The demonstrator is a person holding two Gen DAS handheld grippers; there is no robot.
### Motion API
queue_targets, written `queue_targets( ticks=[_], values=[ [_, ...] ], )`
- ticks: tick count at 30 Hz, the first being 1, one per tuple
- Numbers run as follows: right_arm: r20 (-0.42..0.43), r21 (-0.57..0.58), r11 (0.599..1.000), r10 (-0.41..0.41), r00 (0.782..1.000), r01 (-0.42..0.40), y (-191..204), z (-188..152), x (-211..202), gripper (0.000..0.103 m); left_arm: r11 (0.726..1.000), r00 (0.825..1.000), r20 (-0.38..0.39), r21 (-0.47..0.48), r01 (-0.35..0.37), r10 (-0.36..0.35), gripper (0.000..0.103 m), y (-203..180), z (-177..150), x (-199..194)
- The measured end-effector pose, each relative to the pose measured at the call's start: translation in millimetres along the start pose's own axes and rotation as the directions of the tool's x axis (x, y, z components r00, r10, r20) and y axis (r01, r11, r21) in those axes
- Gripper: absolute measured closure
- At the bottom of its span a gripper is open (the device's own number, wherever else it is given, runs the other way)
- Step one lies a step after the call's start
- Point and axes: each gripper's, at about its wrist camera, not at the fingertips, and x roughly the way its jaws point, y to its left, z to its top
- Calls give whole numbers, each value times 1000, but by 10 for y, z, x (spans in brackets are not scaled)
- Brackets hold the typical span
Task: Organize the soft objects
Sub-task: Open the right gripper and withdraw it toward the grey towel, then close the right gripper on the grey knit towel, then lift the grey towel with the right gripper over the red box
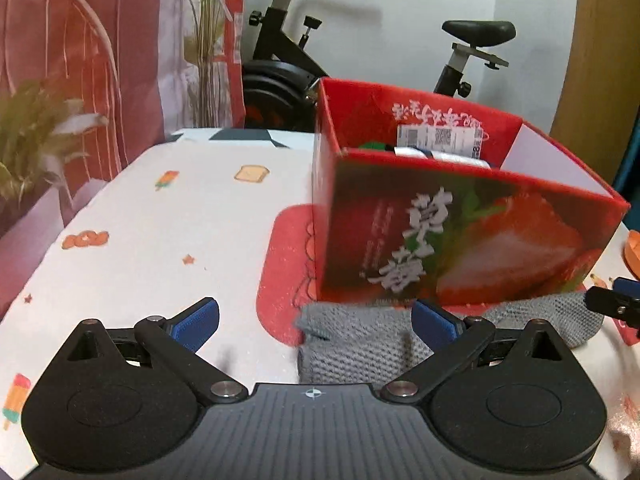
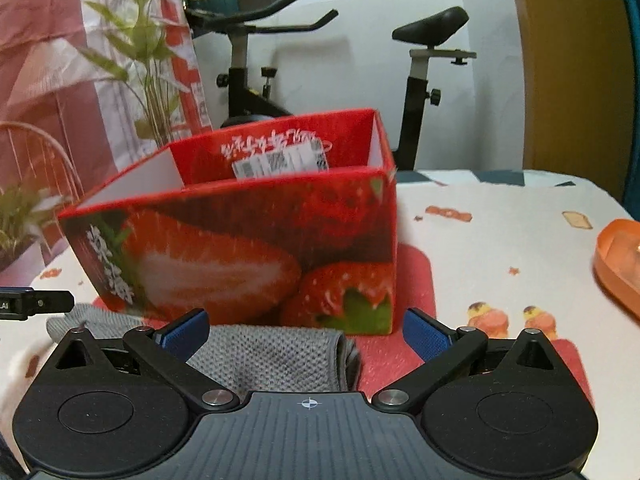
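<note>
Both jaws gape over grey cloth (image 1: 360,344), untouched.

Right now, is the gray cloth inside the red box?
No, the gray cloth lies on the table in front of the red box.

**Box at centre, cloth in front**

The box (image 1: 460,220) stands on a mat (image 1: 284,264) on the table (image 1: 160,240), with the folded cloth (image 1: 360,340) lying just before it. Labelled items (image 1: 440,140) sit inside the box. An exercise bike (image 1: 288,60) stands behind the table, plants (image 1: 36,136) off left, and a tray (image 2: 620,264) lies right.
</note>
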Motion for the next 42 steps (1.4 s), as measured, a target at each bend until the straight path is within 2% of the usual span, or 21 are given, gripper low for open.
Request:
queue_targets(
  ticks=[4,9,14,18,23,25,27,29,30,33,34,36,37,39,42],
  values=[
    [-44,-15,1000,8,999,-8,31,-90,130,17,1000,1000,-14,17,-4,5,0,6,-7,69],
    [-79,2,1000,30,996,-30,2,-183,237,38,994,993,-71,-50,93,-97,0,30,-37,168],
    [-92,13,999,45,995,-44,-23,-234,273,45,989,985,-113,-87,122,-132,3,13,-156,270],
    [-93,0,999,42,995,-42,-9,-243,286,45,983,981,-121,-117,139,-153,7,40,-228,308],
    [-92,-7,999,39,995,-40,-6,-252,284,47,988,985,-102,-78,130,-138,8,5,-244,314],
    [-91,-8,999,37,995,-38,-2,-254,280,51,990,986,-92,-58,130,-135,13,-18,-261,297],
    [-90,-9,999,42,995,-43,-4,-253,276,57,989,985,-87,-39,144,-147,28,-47,-256,272],
    [-96,-12,999,51,994,-52,1,-257,272,60,989,985,-89,-20,145,-146,34,-86,-259,256],
    [-97,-16,999,49,994,-50,11,-260,266,62,989,986,-87,-16,145,-146,41,-94,-265,244],
    [-99,-13,999,50,994,-51,9,-264,251,69,986,983,-83,-38,164,-167,57,-74,-264,236],
    [-100,-9,999,51,994,-52,3,-260,245,71,985,982,-81,-47,167,-171,60,-62,-268,225],
    [-102,-2,998,55,993,-56,-9,-260,230,77,984,981,-77,-55,172,-176,72,-62,-272,204],
    [-104,-3,998,56,993,-56,-9,-258,219,79,982,980,-74,-52,179,-183,75,-76,-277,186],
    [-105,0,998,60,993,-60,-11,-253,186,91,985,983,-58,-33,170,-171,80,-108,-280,135],
    [-92,15,997,81,992,-80,-31,-218,103,93,986,986,-31,-25,164,-165,82,-120,-260,44]
  ],
)
